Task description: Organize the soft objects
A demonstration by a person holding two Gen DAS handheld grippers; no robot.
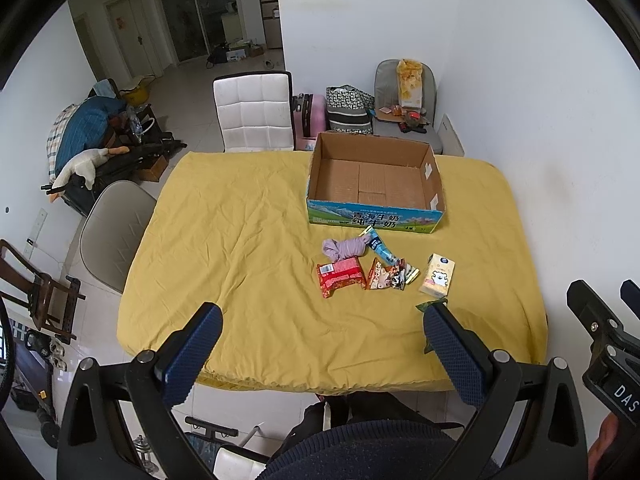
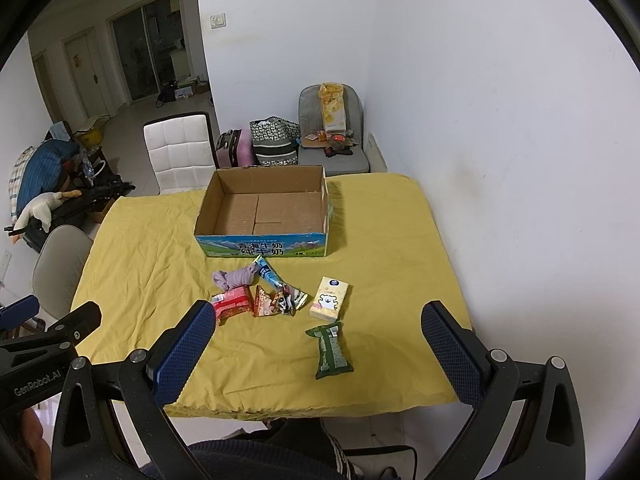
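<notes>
While both hover | left gripper (image 1: 323, 340) spread, right gripper (image 2: 316, 336) spread | box (image 2: 224, 216) apparently bare

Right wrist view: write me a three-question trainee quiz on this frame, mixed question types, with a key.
1. True or false: the cardboard box already holds one of the soft items.
2. Multiple choice: which item lies nearest the table's front edge? A) the purple socks B) the tissue pack C) the green packet
3. Short answer: how do the right gripper and left gripper stand, and what do they hold?

Key
1. False; only its bare cardboard floor shows.
2. C
3. Both are open and hold nothing, above the near edge of the yellow cloth.
</notes>
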